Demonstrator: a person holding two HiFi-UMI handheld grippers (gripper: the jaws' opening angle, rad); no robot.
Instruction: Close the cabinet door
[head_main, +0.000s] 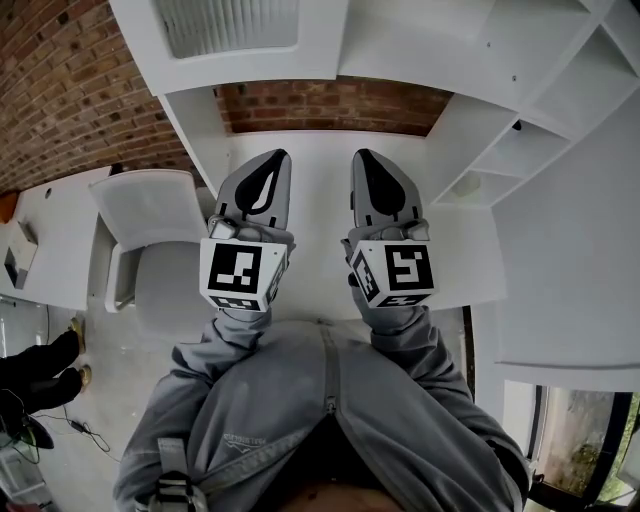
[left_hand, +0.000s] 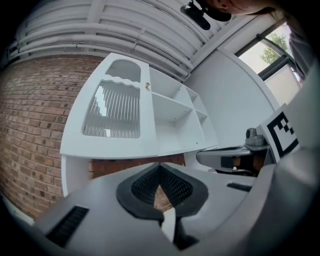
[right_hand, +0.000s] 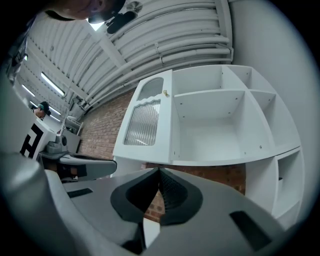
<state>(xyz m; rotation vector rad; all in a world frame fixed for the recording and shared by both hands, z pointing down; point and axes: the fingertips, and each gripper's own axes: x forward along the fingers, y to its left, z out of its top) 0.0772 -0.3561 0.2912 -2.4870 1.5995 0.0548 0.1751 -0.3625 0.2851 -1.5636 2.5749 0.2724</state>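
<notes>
- Head view: left gripper (head_main: 277, 156) and right gripper (head_main: 362, 156) sit side by side, fingers pressed together, holding nothing.
- Cabinet door (right_hand: 145, 125) stands open, left of the shelves (right_hand: 215, 125).

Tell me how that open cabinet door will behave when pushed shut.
The cabinet door looks stiff and hinged, so it would probably swing rather than flex. Its ribbed glass pane may be fragile, so a hard slam seems risky.
</notes>
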